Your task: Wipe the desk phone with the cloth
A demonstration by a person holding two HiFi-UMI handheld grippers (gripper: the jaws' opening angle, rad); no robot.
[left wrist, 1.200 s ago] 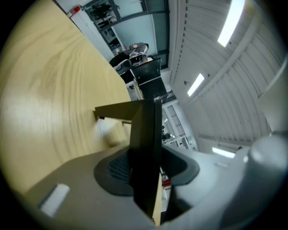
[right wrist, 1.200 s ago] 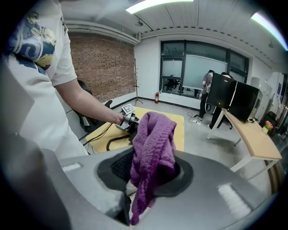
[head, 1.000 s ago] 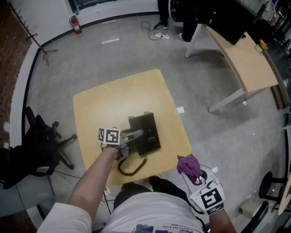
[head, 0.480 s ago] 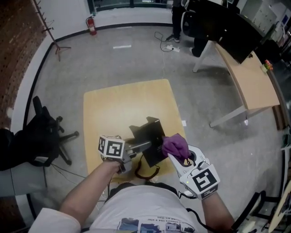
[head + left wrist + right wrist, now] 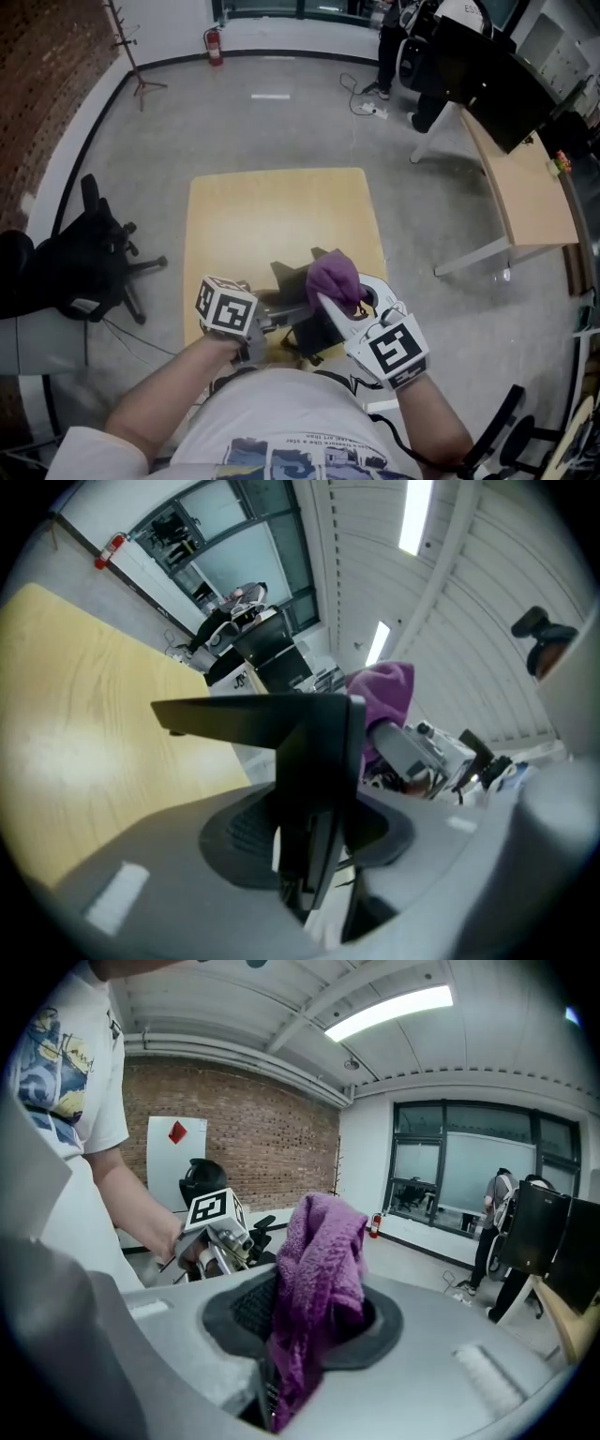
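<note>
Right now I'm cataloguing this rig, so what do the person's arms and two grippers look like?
The left gripper is grey, the right gripper white; each carries a white marker cube printed with black squares. Forearms are bare; the T-shirt sleeve is short and white.

grey floor [image 5: 281, 122], brick wall [image 5: 37, 94], black office chair [image 5: 94, 267], tall windows [image 5: 469, 1166] and a lit ceiling strip [image 5: 389, 1012].

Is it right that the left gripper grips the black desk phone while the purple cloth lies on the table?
One thing is wrong: the purple cloth is not lying on the table. The right gripper has it clamped between its jaws, as the right gripper view shows. The left gripper does grip the black desk phone.
</note>
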